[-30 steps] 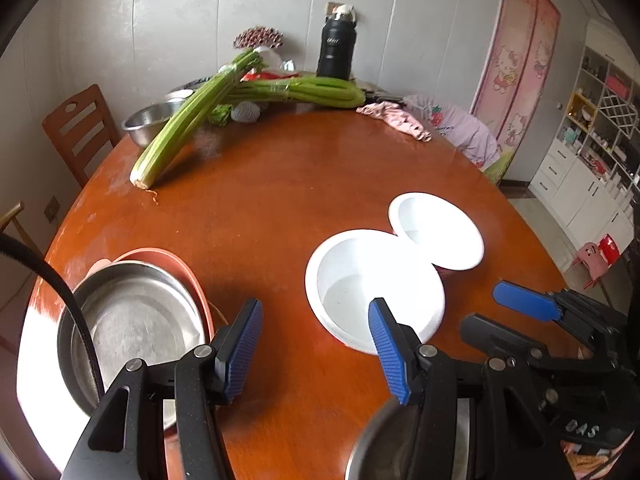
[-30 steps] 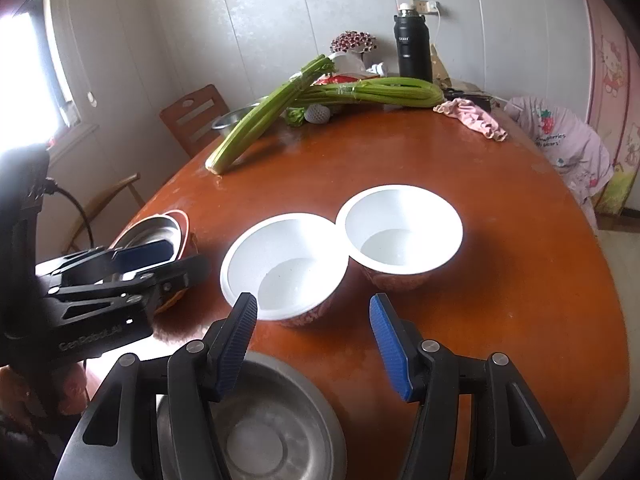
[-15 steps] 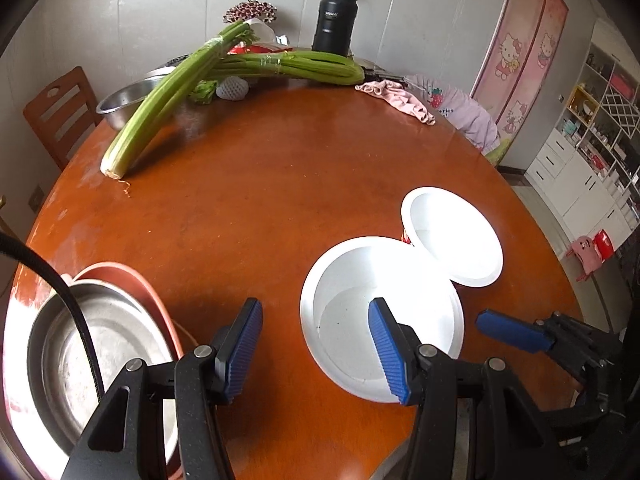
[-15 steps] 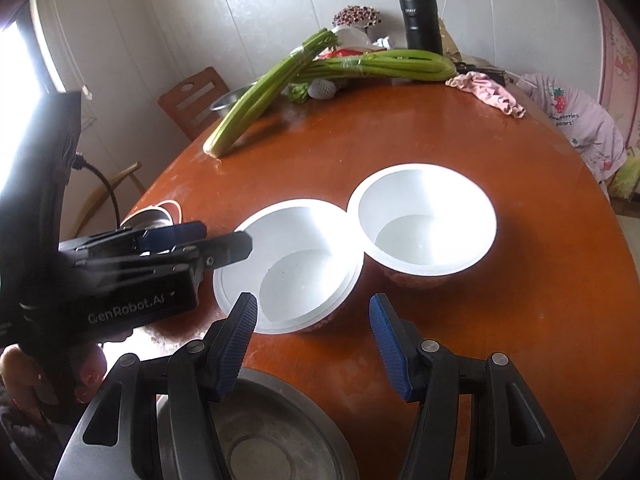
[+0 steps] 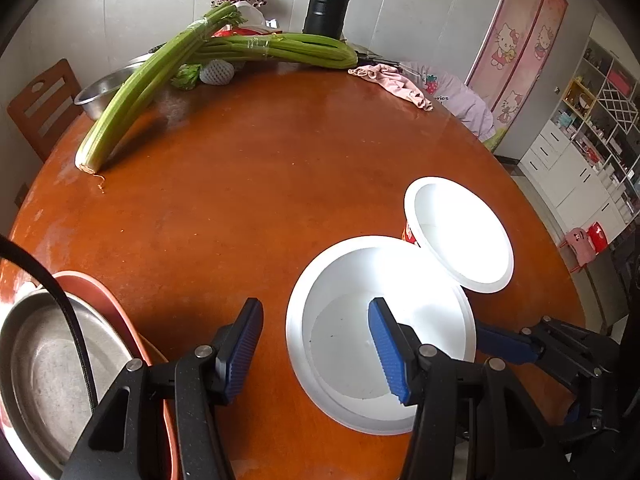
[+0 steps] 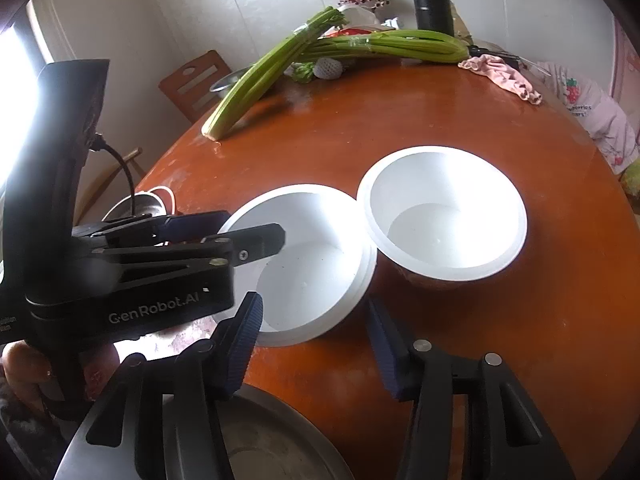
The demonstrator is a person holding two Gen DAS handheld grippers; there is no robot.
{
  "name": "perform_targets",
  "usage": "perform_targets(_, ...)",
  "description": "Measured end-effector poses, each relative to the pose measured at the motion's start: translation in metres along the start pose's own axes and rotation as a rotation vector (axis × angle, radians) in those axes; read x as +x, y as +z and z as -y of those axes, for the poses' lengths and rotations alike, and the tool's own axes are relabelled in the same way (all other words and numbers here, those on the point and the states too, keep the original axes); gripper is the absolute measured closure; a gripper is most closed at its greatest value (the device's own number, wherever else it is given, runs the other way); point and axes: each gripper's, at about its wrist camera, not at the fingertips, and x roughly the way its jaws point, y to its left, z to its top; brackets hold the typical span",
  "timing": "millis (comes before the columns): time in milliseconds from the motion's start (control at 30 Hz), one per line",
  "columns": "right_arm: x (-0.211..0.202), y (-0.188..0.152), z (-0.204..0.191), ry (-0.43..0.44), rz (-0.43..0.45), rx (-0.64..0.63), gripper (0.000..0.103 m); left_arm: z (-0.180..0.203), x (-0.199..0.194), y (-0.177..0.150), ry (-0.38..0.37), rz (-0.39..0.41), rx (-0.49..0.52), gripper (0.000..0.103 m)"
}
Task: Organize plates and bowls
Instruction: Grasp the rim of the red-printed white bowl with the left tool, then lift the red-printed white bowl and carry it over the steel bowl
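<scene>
Two white foam bowls stand side by side on the round wooden table [image 5: 248,168]. My left gripper [image 5: 316,348] is open, straddling the left rim of the near bowl [image 5: 344,344], one finger inside it. The far bowl [image 5: 460,236] touches it; in the right wrist view they are the near bowl [image 6: 312,268] and far bowl [image 6: 444,212]. My right gripper [image 6: 316,344] is open, just short of the near bowl's front rim, above a steel bowl [image 6: 272,444]. The left gripper [image 6: 224,236] shows there over the near bowl's left edge. A steel pan [image 5: 44,364] sits in an orange plate [image 5: 120,312] at left.
Celery bunches [image 5: 168,76] lie across the back of the table beside a steel basin [image 5: 104,92], a black flask [image 5: 328,0] and a pink cloth [image 5: 392,80]. A wooden chair [image 5: 36,108] stands at the back left. The right gripper's arm [image 5: 560,356] is close on my right.
The left gripper has moved forward and right, until its fingers straddle the near white bowl's rim. The right gripper has advanced slightly toward the bowls. Both stay open.
</scene>
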Motion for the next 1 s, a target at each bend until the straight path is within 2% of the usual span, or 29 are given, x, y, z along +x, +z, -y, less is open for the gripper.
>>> perform_targets(67, 0.002, 0.001, 0.0, 0.009, -0.002, -0.005, 0.052, 0.002, -0.001, -0.001, -0.012, 0.004, 0.012, 0.05)
perform_targets(233, 0.004, 0.002, -0.001, 0.009, -0.003, -0.009, 0.053, 0.005, 0.002, -0.001, -0.017, 0.0, 0.021, 0.063)
perform_targets(1000, -0.012, 0.0, -0.016, 0.031, 0.028, -0.03, 0.053, 0.003, -0.029, -0.011, 0.002, 0.05, 0.0, 0.063)
